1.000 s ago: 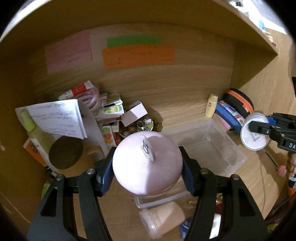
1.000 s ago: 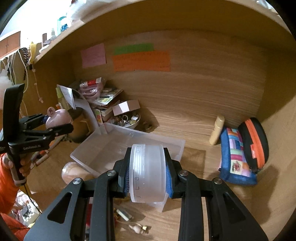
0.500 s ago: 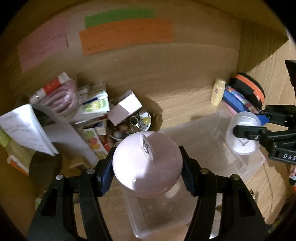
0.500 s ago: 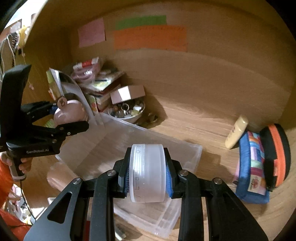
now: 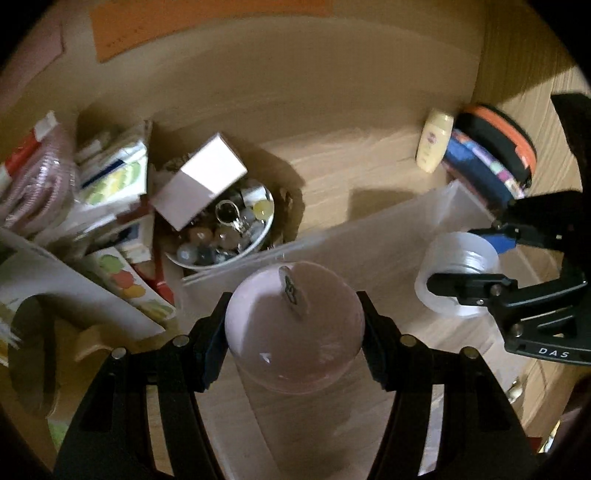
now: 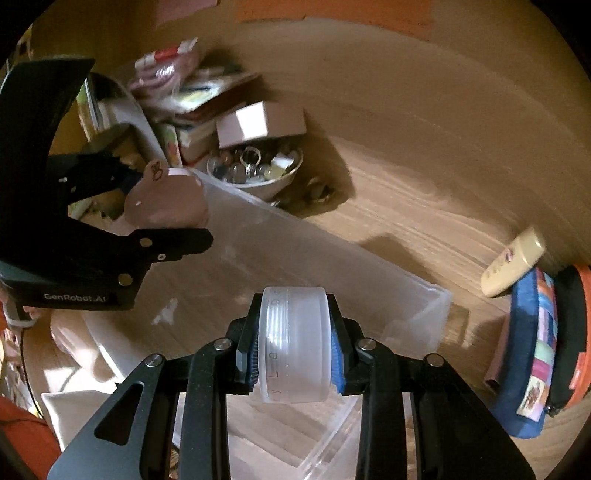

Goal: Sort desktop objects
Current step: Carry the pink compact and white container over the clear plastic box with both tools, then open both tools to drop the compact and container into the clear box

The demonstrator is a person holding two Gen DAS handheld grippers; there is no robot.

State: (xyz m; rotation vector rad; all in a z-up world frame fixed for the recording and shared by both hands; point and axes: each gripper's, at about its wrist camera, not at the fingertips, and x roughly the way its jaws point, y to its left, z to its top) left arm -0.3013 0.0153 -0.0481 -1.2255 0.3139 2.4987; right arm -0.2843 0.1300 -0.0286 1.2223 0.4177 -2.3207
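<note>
A: What moved?
B: Both tools came forward and down. Left tool (image 5: 294, 334) with the pink ball (image 5: 293, 326) is now over the clear bin (image 5: 369, 236), not short of it.
A: Right one?
B: Right tool (image 6: 293, 352) with the frosted jar (image 6: 293, 343) now hangs over the bin too. Sticky notes (image 5: 207, 22) slid to the top edge.

My clear bin (image 6: 406, 295) lies in the middle of the desk (image 6: 424, 184). Behind its left end stands a bowl of beads (image 5: 229, 236), with a small box (image 5: 201, 184) on it. Near the desk's right edge, a tube (image 5: 434, 142) leans beside two pouches (image 6: 535, 350).
</note>
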